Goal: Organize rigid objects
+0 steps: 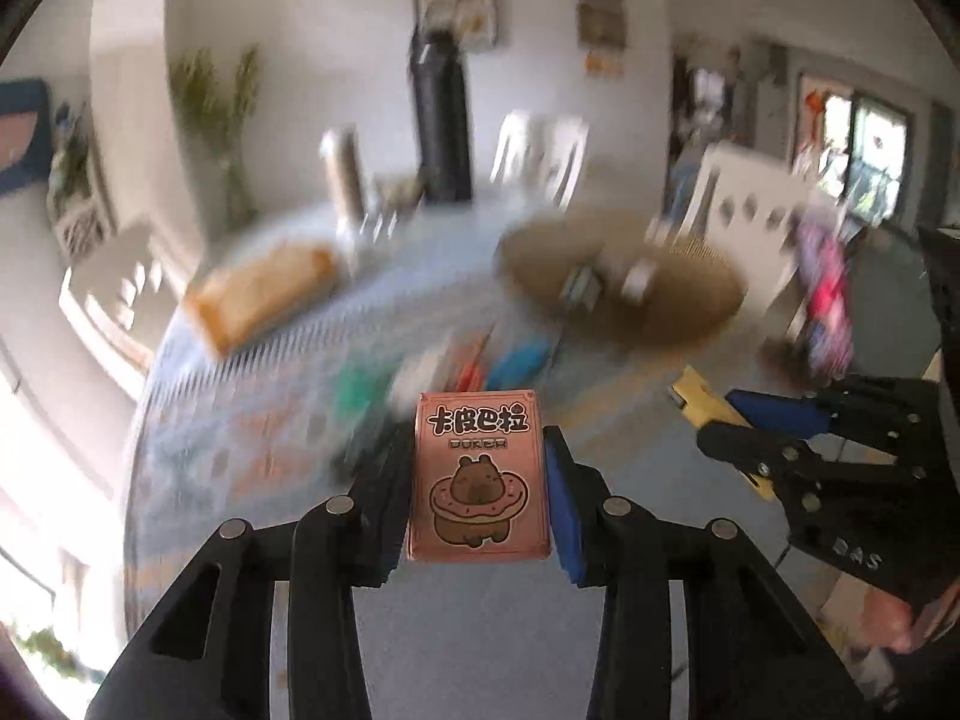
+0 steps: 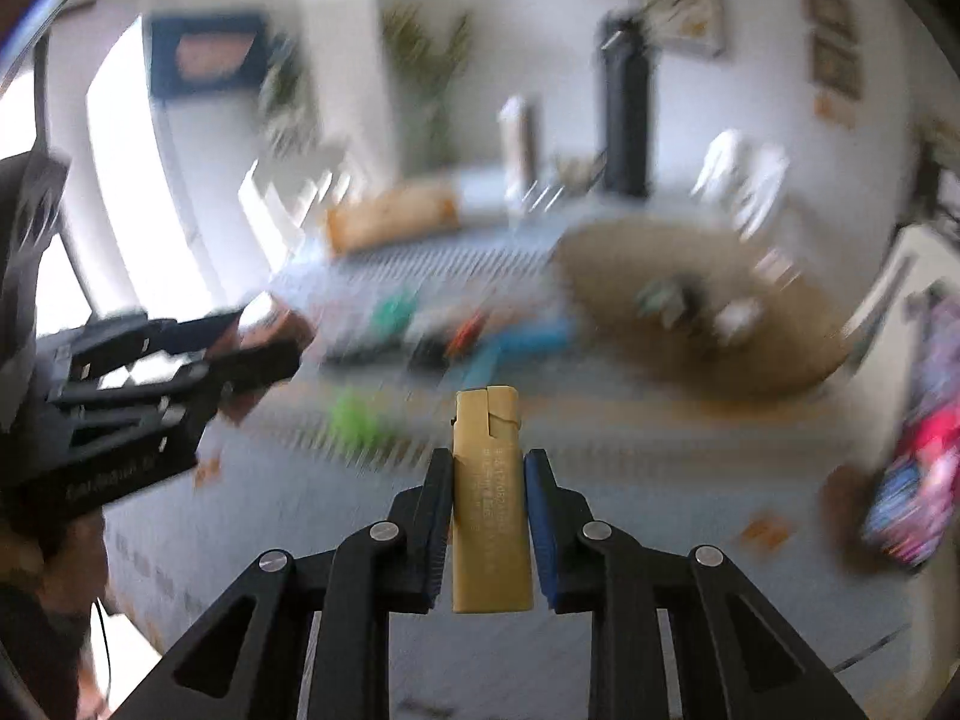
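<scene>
Gripping a pink card box [image 1: 479, 476] upright between its pads, the left gripper [image 1: 479, 498] holds it clear above the blurred table [image 1: 252, 432] — the box's capybara face toward the camera. The right gripper [image 2: 489, 516] is clamped on a yellow lighter [image 2: 491, 498], cap end forward, also off the table — a round mat [image 2: 696, 312] lies beyond.

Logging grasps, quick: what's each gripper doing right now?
Left gripper: closed on the pink card box.
Right gripper: closed on the yellow lighter.
</scene>
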